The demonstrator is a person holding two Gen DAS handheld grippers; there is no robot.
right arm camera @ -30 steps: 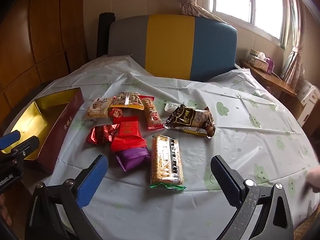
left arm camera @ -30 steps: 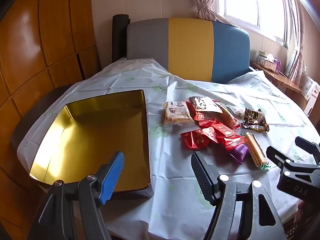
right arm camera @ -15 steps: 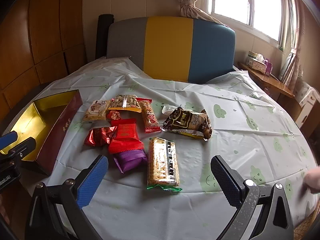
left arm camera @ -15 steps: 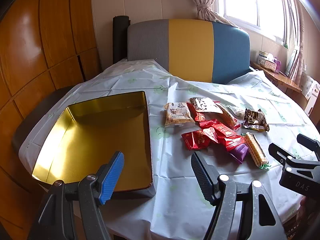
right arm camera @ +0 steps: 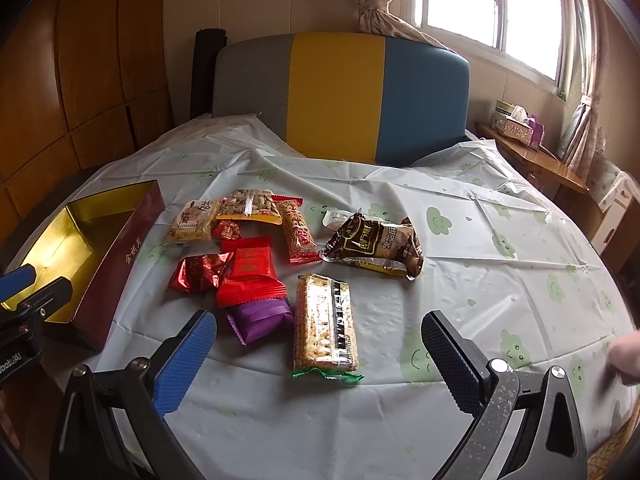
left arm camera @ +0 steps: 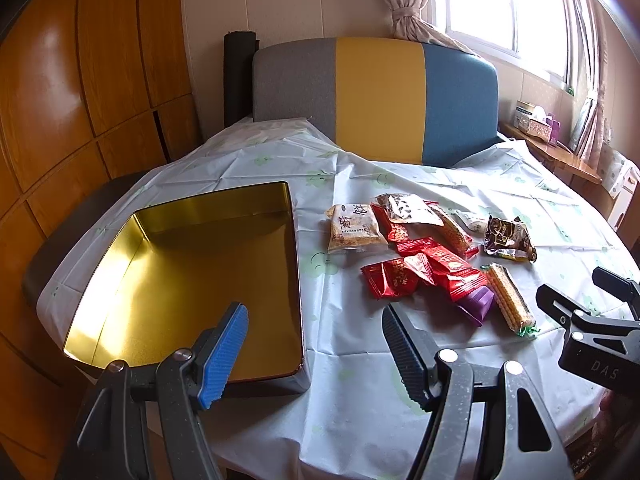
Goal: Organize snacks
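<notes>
Both tongs hang open and empty above the white, green-patterned tablecloth (right arm camera: 460, 240): the left gripper (left arm camera: 316, 354) over the near edge of the gold-lined, dark red tin box (left arm camera: 192, 276), the right gripper (right arm camera: 320, 360) near the long clear-wrapped cracker packet (right arm camera: 324, 324). The snack packets (red, purple, brown, yellow) (right arm camera: 248, 268) lie clustered on the cloth just beside the box, none inside it.
</notes>
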